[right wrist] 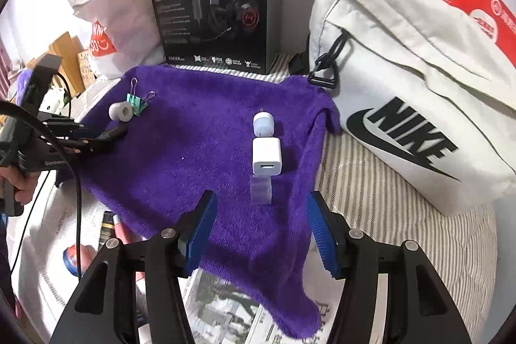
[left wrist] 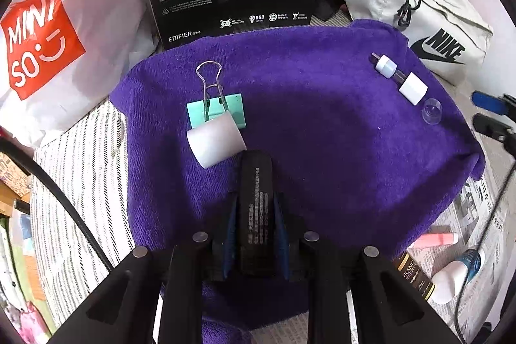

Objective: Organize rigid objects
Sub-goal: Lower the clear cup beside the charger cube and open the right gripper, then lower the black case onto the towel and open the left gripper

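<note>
The left gripper (left wrist: 256,182) is clamped on a flat black bar (left wrist: 256,215), just short of the white roll (left wrist: 215,138) and mint binder clip (left wrist: 219,108) ahead; setting it beside them looks next. The right gripper (right wrist: 261,215) stands apart behind the white charger (right wrist: 267,156) on the purple towel (right wrist: 200,150).

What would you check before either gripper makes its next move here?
1. Left gripper shut on the black bar: ok.
2. Bar's tip clear of the white roll: not ok, they look touching.
3. Right gripper open: ok.
4. Clear cap lies between its fingers' line, ahead: ok.
5. Charger and round plug resting flat on the towel: ok.
6. Binder clip free of the roll: cannot tell.
</note>
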Demonstrator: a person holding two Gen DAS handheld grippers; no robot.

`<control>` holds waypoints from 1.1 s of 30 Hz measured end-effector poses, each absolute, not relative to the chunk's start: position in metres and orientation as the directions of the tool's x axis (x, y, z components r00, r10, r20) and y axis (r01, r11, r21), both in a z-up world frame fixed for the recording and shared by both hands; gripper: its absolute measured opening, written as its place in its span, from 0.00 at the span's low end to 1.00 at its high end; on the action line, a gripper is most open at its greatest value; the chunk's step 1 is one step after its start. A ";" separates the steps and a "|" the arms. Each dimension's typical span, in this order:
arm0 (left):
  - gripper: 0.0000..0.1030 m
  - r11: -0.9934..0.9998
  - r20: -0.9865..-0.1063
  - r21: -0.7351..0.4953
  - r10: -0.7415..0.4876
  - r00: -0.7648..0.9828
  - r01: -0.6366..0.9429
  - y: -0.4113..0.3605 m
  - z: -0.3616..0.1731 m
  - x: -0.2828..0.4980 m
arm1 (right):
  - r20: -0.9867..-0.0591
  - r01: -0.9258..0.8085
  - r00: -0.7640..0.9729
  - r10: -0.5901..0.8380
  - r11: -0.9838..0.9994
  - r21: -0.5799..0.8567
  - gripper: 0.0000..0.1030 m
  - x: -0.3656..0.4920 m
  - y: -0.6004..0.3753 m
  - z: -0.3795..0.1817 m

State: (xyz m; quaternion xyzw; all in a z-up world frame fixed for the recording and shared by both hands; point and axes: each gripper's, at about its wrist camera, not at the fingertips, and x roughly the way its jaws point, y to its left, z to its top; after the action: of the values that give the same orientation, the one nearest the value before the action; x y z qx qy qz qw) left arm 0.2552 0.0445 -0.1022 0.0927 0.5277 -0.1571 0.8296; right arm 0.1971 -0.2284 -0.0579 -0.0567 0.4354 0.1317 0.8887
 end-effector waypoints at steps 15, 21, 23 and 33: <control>0.38 0.965 -0.843 -0.077 -0.197 0.501 0.250 0.072 -0.054 0.167 | -0.803 -0.523 0.467 0.371 0.848 0.088 0.55 0.133 -0.172 -0.073; 0.38 0.973 -0.848 -0.103 -0.195 0.493 0.209 0.087 -0.064 0.135 | -0.839 -0.578 0.415 0.351 0.814 0.054 0.41 0.140 -0.149 -0.094; 0.38 0.973 -0.851 -0.128 -0.208 0.482 0.194 0.092 -0.071 0.125 | -0.850 -0.603 0.389 0.356 0.796 0.057 0.38 0.144 -0.142 -0.100; 0.38 0.971 -0.838 -0.208 -0.238 0.492 0.116 0.114 -0.081 0.099 | -0.875 -0.675 0.362 0.322 0.738 -0.008 0.14 0.154 -0.120 -0.120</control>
State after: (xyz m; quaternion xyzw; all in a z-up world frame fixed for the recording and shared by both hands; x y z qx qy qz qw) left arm 0.0993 0.1144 -0.0805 -0.0618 0.4936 -0.1029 0.8614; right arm 0.1539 -0.1199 -0.1201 -0.1868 0.4721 0.3100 0.8038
